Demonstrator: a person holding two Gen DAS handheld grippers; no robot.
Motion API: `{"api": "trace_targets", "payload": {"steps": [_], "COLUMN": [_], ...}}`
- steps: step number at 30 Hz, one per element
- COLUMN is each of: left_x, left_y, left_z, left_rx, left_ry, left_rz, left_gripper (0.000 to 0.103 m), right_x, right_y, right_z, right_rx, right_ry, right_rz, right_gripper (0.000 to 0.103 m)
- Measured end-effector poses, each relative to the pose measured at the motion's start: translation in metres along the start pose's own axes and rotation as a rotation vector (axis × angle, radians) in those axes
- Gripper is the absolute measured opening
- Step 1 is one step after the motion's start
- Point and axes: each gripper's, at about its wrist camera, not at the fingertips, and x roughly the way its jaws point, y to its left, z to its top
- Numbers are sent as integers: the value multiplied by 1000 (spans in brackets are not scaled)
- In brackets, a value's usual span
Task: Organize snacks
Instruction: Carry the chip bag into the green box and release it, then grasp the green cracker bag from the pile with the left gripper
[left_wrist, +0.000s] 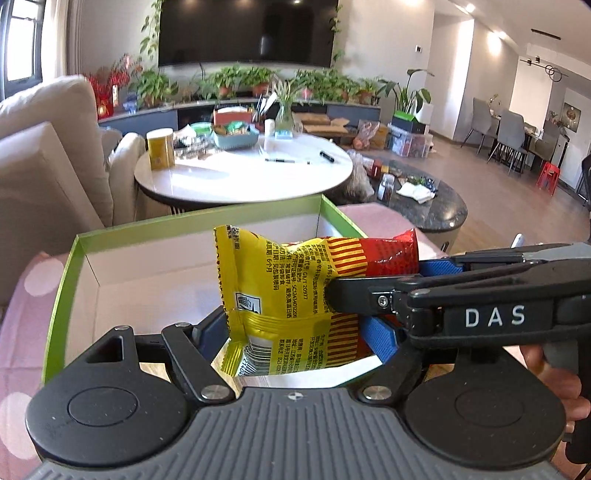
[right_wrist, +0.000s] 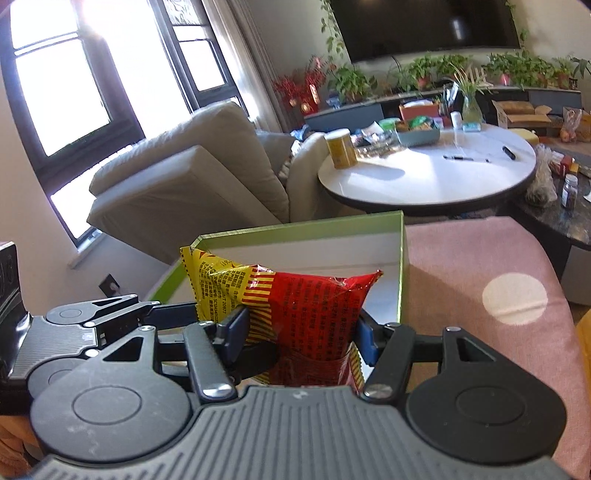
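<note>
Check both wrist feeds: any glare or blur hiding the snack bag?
Left wrist: snack bag sharp, print legible; white table glares. Right wrist: window blown out, foil sheen on the bag, still readable. Both bend straight lines at the edges.

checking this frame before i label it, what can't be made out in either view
- Floor of the green-rimmed box: in both wrist views the snack bag and the grippers cover most of it.
- Front of the snack bag: only its printed back shows; the name is unseen.
- Left gripper pads: in the left wrist view the bag covers their faces.
- Right gripper: contact on the bag's far side is hidden.
- Items in the blue basket: too small.
</note>
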Motion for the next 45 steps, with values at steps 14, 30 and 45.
{"api": "trace_targets", "payload": {"steps": [14, 30, 45], "left_x": [2, -56, -116], "left_y": [-3, 20, 48], "left_z": [-3, -8, -67], "left_rx": [5, -26, -50], "left_ry": [43, -69, -91], "left_rz": [14, 68, 148], "left_gripper": [81, 82, 84], "right_x": [-9, -46, -47], "right_y": [-4, 30, 62], "right_z": [-3, -8, -39], "right_rx": [33, -42, -103], "right_ry": [-11, -89, -26], "right_rz": [-67, -90, 2], "right_gripper": [86, 86, 86]}}
